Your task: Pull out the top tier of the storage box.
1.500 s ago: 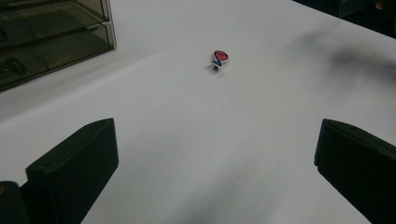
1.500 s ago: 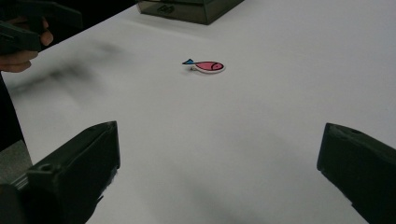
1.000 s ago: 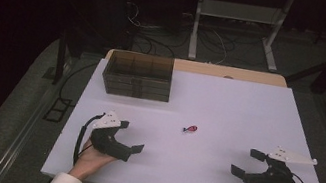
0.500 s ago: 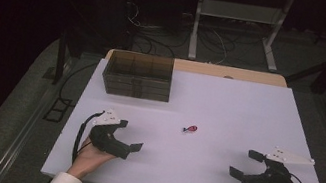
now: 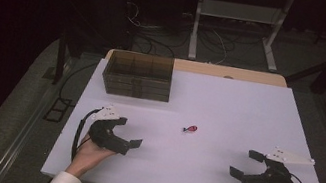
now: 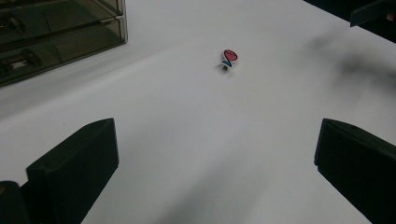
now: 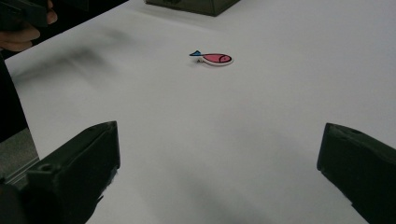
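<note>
A white table (image 5: 229, 108) seen from above. A dark, see-through drawer box (image 5: 139, 75) stands near its far left corner. A small red-and-blue object (image 5: 190, 128) lies alone near the middle — well apart from both grippers. The left gripper (image 5: 132, 132) and right gripper (image 5: 243, 163), each held in a hand at the near edge, have jaws spread wide — nothing between them.

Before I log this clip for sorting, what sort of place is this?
Probably a lab or workshop data-recording bench: a plain white table in a dim room, loose cables on the floor behind it, a metal stand, and just a smoky drawer box and fish-shaped piece laid out.
</note>
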The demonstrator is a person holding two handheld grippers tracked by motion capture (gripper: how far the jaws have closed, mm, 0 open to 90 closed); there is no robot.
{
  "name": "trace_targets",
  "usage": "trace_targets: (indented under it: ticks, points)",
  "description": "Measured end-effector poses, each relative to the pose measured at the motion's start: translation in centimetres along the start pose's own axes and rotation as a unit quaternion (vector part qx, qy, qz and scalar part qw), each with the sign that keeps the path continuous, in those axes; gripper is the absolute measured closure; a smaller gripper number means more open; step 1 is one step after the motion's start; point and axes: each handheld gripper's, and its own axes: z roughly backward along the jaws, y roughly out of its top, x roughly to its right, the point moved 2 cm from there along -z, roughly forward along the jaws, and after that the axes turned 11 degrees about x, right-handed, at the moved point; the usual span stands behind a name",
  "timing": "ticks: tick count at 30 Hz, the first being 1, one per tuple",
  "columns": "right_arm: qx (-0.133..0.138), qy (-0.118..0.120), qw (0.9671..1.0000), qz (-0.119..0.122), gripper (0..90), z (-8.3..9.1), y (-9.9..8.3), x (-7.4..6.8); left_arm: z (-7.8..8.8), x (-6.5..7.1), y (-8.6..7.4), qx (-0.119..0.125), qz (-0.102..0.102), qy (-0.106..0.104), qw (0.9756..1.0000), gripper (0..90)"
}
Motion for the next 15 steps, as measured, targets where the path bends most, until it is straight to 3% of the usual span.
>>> trace_targets:
  ticks: [4,15]
  points:
    - [-0.001,-0.001,1.0,-0.001,0.0,0.0,0.0,0.0,0.0,-0.3,0.4,-0.01,-0.002,0.005,0.9999,0.0]
    - [-0.002,-0.004,1.0,0.0,0.0,0.0,-0.1,0.0,0.8,-1.6,2.0,0.007,0.017,0.019,0.9997,0.0]
